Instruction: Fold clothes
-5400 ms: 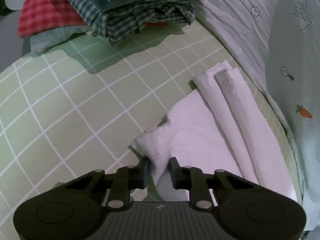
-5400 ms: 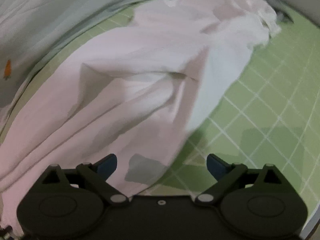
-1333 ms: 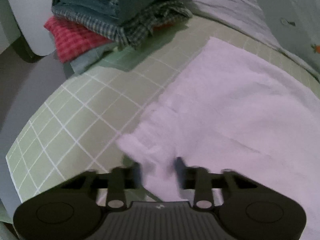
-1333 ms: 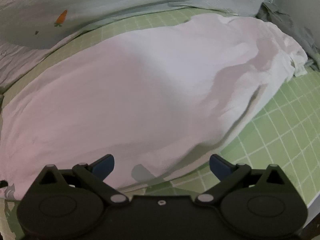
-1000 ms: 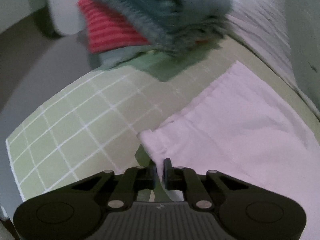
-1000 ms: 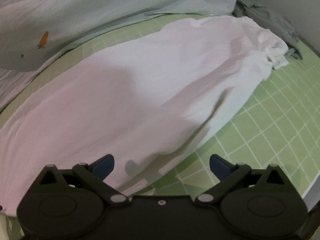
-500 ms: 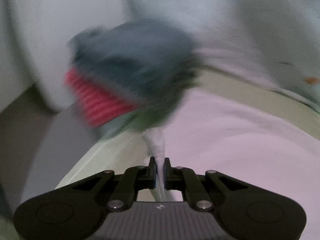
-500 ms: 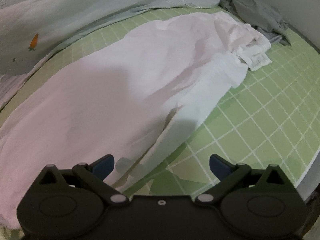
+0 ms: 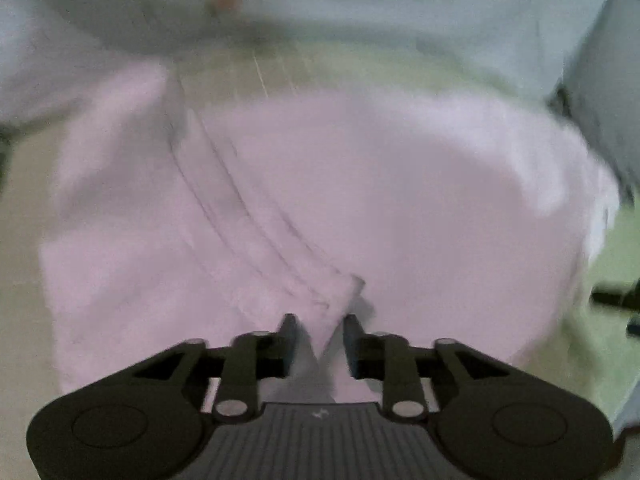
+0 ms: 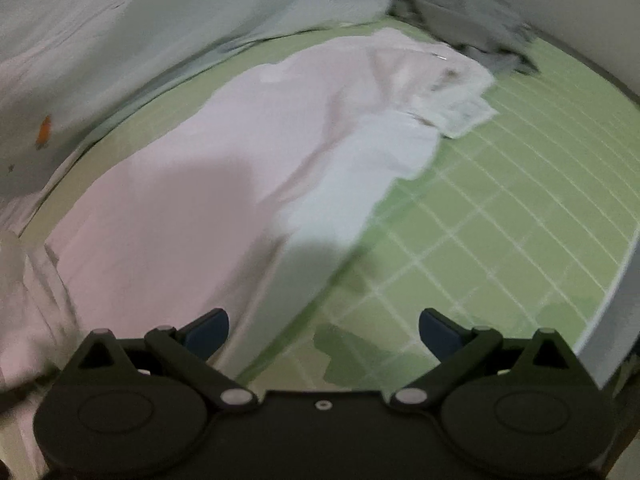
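A pale pink-white garment (image 9: 400,200) lies spread on the green checked mat (image 10: 500,220). One end is folded over, and its stitched hem (image 9: 260,220) runs diagonally across the cloth. My left gripper (image 9: 317,332) hangs just above that fold. Its jaws are opening; the hem's corner sits loosely between the fingers, and the pads stand apart from it. The same garment (image 10: 260,152) stretches away in the right wrist view. My right gripper (image 10: 324,332) is wide open over the garment's near edge, with nothing gripped.
A light blue sheet with a carrot print (image 10: 44,130) borders the mat at the back and left. A crumpled grey garment (image 10: 468,28) lies at the far right by the white garment's end. The mat's edge (image 10: 616,280) drops off on the right.
My left gripper swung away from the stack of folded clothes and carried the hem corner across the garment, then its jaws parted. The right gripper drifted slightly and stayed open.
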